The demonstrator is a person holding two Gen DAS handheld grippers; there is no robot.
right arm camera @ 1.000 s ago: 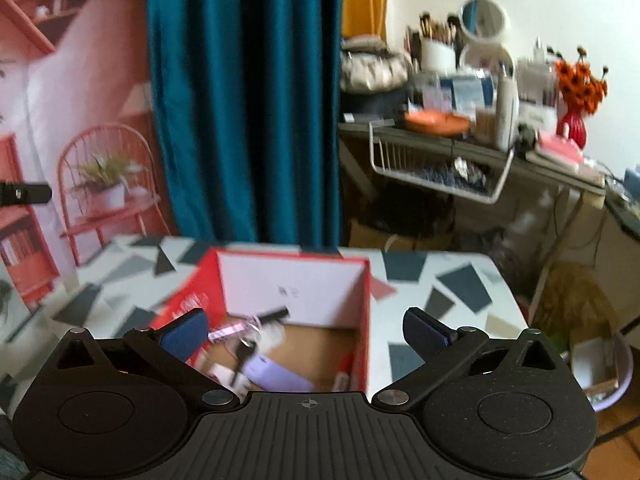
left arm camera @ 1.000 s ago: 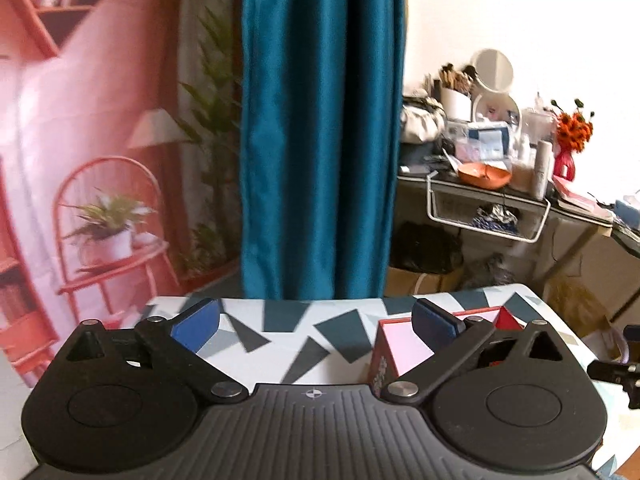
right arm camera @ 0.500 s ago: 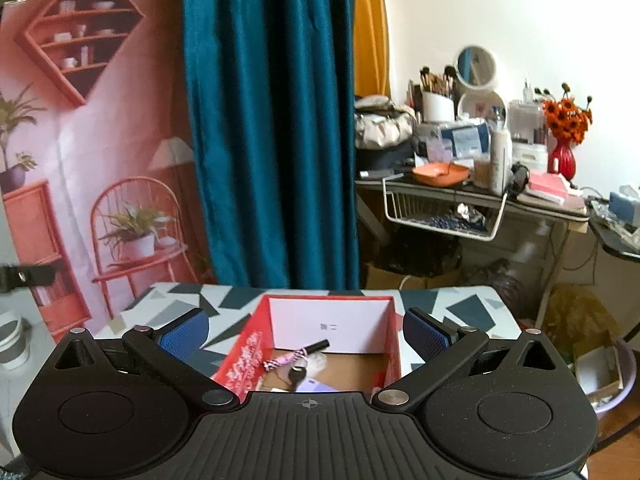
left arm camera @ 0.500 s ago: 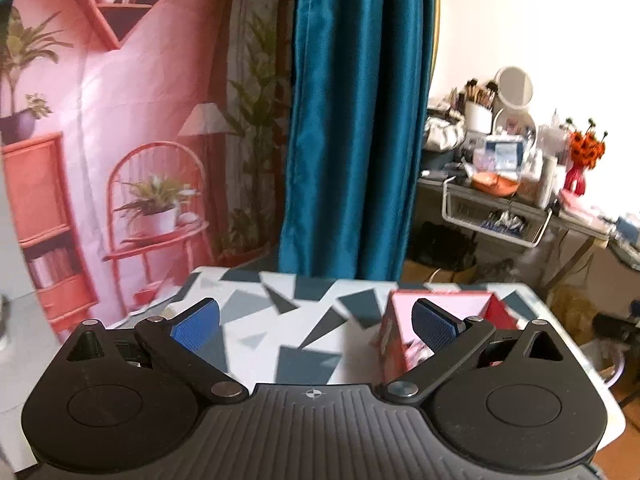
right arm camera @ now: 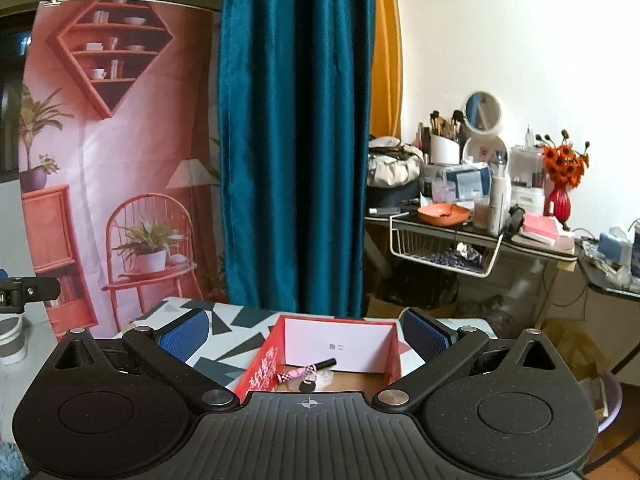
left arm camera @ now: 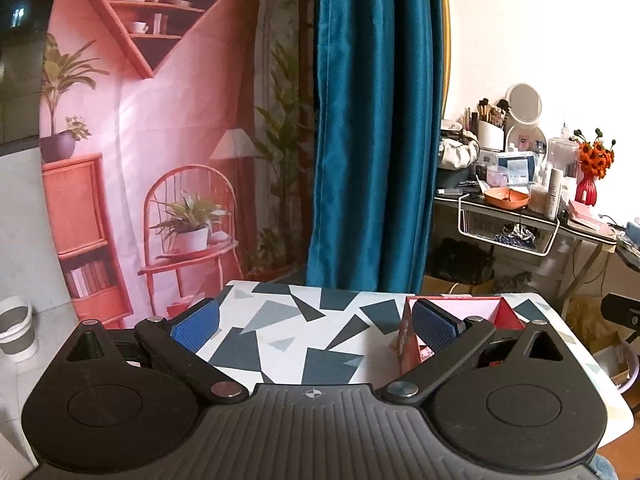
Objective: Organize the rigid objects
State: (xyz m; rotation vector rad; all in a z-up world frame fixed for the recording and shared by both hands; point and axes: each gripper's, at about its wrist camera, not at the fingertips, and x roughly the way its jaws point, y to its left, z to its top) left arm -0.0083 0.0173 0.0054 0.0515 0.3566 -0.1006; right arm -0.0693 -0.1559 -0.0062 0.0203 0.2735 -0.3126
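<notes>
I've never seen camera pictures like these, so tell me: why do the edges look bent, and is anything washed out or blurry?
Left wrist view: the fisheye lens bows the pink backdrop and blacks out the corners; the white wall is washed out. Right wrist view: same bending, wall also glaring, yet the red box between the open claw looks sharp.

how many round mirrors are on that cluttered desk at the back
2: an upper round mirror above the white brush cup, and a lower round mirror stacked directly beneath it. Clutter could hide others.
</notes>
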